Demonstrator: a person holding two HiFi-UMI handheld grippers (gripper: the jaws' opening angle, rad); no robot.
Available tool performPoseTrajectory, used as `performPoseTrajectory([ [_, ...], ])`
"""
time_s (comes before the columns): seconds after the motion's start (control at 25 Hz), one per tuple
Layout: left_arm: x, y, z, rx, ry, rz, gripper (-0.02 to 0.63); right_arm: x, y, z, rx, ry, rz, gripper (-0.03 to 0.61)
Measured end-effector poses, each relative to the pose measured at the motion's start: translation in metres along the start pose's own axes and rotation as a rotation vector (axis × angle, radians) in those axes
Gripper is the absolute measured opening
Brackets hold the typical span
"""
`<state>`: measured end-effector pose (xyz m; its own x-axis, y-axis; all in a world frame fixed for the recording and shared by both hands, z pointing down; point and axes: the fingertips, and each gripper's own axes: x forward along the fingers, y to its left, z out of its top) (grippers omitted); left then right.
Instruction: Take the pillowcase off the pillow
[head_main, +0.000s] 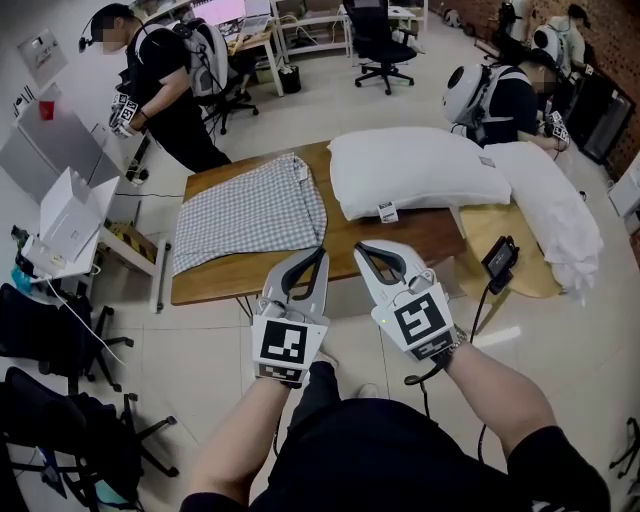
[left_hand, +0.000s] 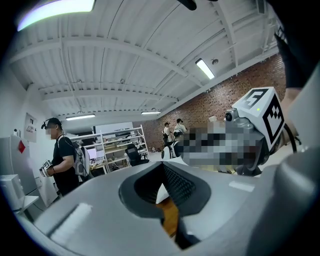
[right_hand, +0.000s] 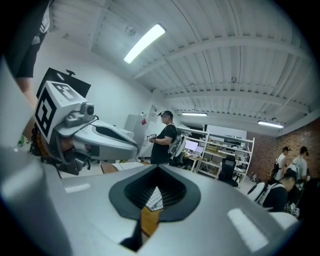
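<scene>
On the wooden table (head_main: 215, 282) the grey checked pillowcase (head_main: 250, 210) lies flat at the left. The bare white pillow (head_main: 420, 170) lies beside it at the right, apart from it. My left gripper (head_main: 322, 251) and right gripper (head_main: 359, 246) are held side by side in the air at the table's near edge. Both are shut with nothing between their jaws. The right gripper view shows a sliver of the checked pillowcase (right_hand: 155, 199) past its shut jaws. In the left gripper view the right gripper (left_hand: 255, 125) is close at the right.
A second white pillow (head_main: 555, 210) lies on a lighter table at the right, with a black device (head_main: 499, 257) on that table's near corner. One person (head_main: 165, 80) stands at the back left, another (head_main: 500, 100) at the back right. A white box (head_main: 70, 215) and black chairs (head_main: 60, 340) stand at the left.
</scene>
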<state>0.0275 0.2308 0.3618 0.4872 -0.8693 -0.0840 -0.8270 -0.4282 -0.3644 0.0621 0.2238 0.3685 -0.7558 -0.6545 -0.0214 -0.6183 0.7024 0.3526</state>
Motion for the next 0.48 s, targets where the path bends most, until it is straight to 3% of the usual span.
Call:
performPoseTrajectory([
  [0.48, 0.0032, -0.0030, -0.0046, -0.006, 0.005, -0.001, 0.003, 0.0004, -0.0017, 0.0043, -0.008, -0.015, -0.010, 0.000],
])
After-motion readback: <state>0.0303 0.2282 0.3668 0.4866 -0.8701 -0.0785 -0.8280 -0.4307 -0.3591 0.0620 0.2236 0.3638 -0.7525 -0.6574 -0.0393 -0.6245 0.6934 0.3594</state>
